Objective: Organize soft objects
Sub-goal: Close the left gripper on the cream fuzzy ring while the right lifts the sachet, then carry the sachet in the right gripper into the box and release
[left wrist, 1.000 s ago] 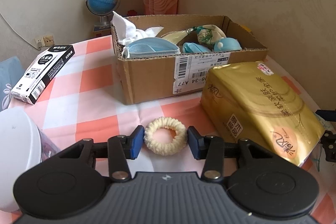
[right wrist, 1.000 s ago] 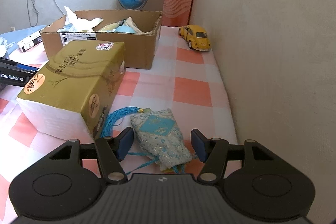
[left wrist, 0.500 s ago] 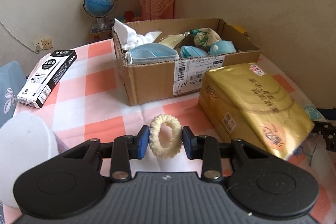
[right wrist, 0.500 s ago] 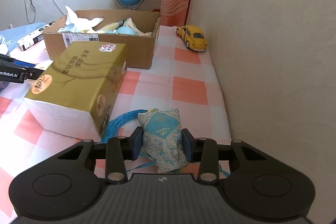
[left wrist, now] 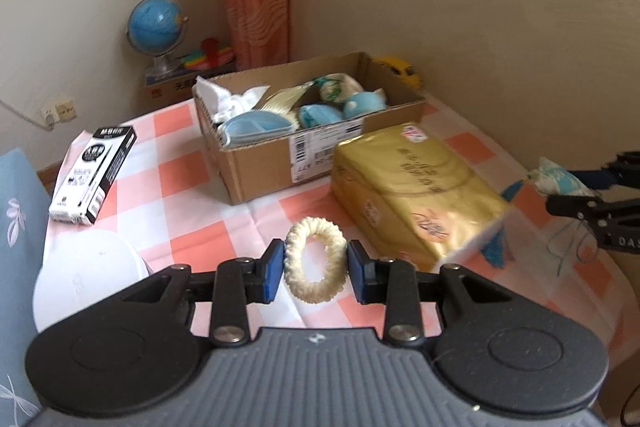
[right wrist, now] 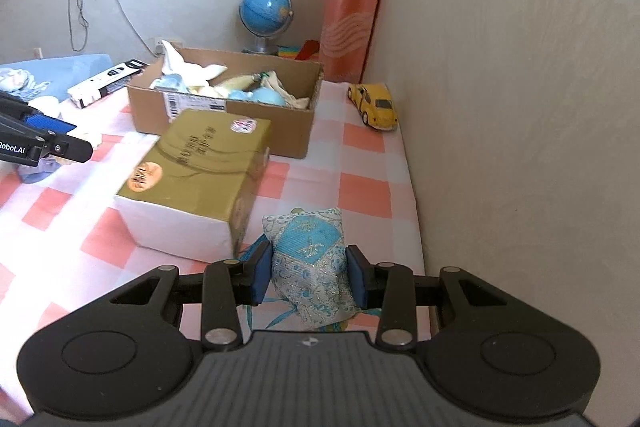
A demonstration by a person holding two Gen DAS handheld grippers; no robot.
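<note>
My left gripper (left wrist: 316, 271) is shut on a cream knitted hair scrunchie (left wrist: 314, 259) and holds it above the checked tablecloth. My right gripper (right wrist: 308, 273) is shut on a blue embroidered sachet (right wrist: 310, 259) with a blue tassel, lifted off the cloth. An open cardboard box (left wrist: 280, 155) beyond holds several soft things: white cloth, blue masks and blue pouches. It also shows in the right wrist view (right wrist: 224, 115). The right gripper shows at the right edge of the left wrist view (left wrist: 592, 199).
A gold tissue pack (left wrist: 412, 191) lies between the grippers and the box, also in the right wrist view (right wrist: 196, 183). A black-and-white carton (left wrist: 94, 175) and a white lid (left wrist: 86, 287) are on the left. A yellow toy car (right wrist: 374, 107) and a globe (right wrist: 266, 11) stand by the wall.
Both grippers closed, the left on the scrunchie and the right on the sachet, then lifted them off the cloth. Both views have risen higher above the table.
</note>
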